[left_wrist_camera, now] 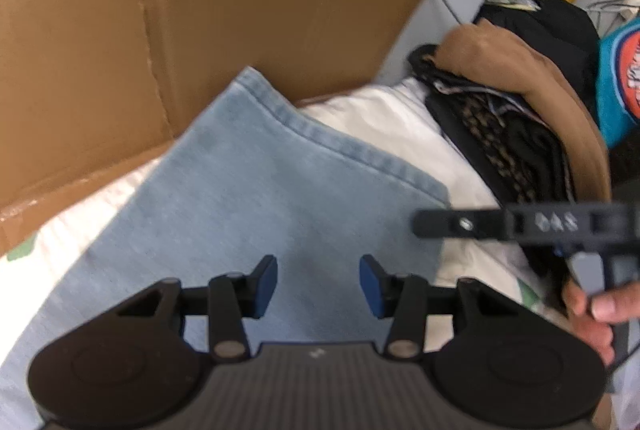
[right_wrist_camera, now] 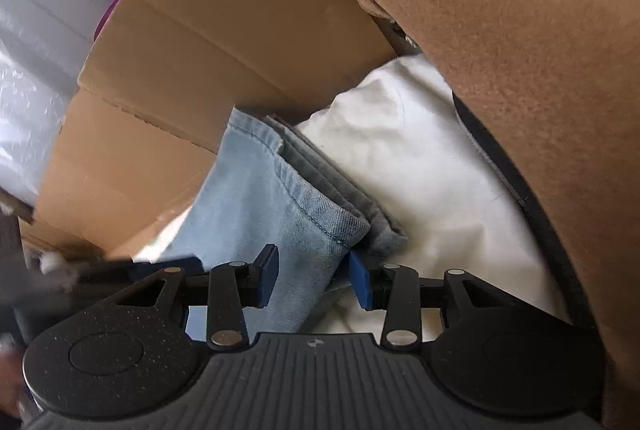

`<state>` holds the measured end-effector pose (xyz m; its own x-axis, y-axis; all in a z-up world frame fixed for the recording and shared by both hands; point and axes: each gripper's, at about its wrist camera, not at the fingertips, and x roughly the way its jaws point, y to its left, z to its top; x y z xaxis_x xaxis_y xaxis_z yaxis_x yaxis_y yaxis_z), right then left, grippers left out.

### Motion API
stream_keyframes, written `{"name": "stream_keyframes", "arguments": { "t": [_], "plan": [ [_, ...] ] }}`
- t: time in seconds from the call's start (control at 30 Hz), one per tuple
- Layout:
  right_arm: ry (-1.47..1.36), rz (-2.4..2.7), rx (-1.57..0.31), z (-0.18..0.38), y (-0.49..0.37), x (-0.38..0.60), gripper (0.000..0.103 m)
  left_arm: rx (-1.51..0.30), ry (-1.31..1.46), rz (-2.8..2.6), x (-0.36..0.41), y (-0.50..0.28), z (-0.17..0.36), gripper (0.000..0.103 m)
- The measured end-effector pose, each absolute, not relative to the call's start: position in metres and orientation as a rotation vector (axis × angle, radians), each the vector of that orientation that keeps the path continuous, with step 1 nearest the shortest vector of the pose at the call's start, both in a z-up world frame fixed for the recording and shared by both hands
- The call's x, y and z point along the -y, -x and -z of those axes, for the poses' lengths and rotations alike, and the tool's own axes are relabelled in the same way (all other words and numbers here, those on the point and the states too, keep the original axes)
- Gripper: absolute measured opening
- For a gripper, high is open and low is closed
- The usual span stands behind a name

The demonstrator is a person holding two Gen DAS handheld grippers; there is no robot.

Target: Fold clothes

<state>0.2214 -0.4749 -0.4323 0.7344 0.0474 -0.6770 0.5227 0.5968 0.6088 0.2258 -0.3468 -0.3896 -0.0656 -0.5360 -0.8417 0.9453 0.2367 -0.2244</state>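
Both grippers hang over a pair of light blue jeans (left_wrist_camera: 256,198) spread on a white sheet (left_wrist_camera: 384,122). On the left gripper (left_wrist_camera: 318,286) the blue pads (left_wrist_camera: 267,284) stand roughly half apart with only bare denim showing in the gap below them; nothing is pinched. On the right gripper (right_wrist_camera: 314,280) the jaws are about as wide, and the hem end of the jeans (right_wrist_camera: 280,214) runs up between the two pads (right_wrist_camera: 269,272); the right-hand pad sits just at the hem's corner, the other beside the cloth, but the fabric lies slack and I see no squeeze on it. In the left wrist view the right gripper (left_wrist_camera: 432,224) reaches in from the right edge, and the hand (left_wrist_camera: 592,314) that holds it shows just beneath. The jeans look folded, with two layers stacked at the hem, a grey inner face (right_wrist_camera: 344,190) peeking out beside the stitched edge. A brown cardboard box (left_wrist_camera: 180,10) stands right behind the jeans, touching them. A heap of other clothes, topped by a tan garment (right_wrist_camera: 520,70), lies to the right on the sheet.
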Motion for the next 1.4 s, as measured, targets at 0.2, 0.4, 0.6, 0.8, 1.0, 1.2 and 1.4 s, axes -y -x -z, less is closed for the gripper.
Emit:
{"name": "stream_keyframes", "arguments": {
  "t": [0.2, 0.4, 0.6, 0.8, 1.0, 1.2, 1.4],
  "plan": [
    [-1.017, 0.314, -0.683, 0.438, -0.215, 0.487, 0.019, -1.054, -0.501, 1.336, 0.346, -0.204, 0.395, 0.053],
    [-1.009, 0.313, -0.666, 0.430, -0.213, 0.488, 0.007, -0.993, -0.583, 1.395, 0.350, -0.174, 0.395, 0.061],
    [-1.008, 0.369, -0.650, 0.424, -0.212, 0.483, 0.004, -0.967, -0.659, 1.372, 0.347, -0.160, 0.403, 0.061],
    [-1.010, 0.394, -0.675, 0.426, -0.213, 0.480, 0.004, -0.906, -0.783, 1.343, 0.337, -0.150, 0.410, 0.062],
    [-1.041, 0.390, -0.644, 0.421, -0.211, 0.475, 0.004, -0.833, -0.862, 1.286, 0.322, -0.144, 0.418, 0.062],
    [-1.035, 0.395, -0.646, 0.419, -0.214, 0.471, 0.004, -0.792, -0.855, 1.285, 0.315, -0.141, 0.413, 0.061],
    [-1.026, 0.401, -0.651, 0.420, -0.217, 0.465, 0.005, -0.820, -0.765, 1.305, 0.309, -0.152, 0.398, 0.041]
  ]
}}
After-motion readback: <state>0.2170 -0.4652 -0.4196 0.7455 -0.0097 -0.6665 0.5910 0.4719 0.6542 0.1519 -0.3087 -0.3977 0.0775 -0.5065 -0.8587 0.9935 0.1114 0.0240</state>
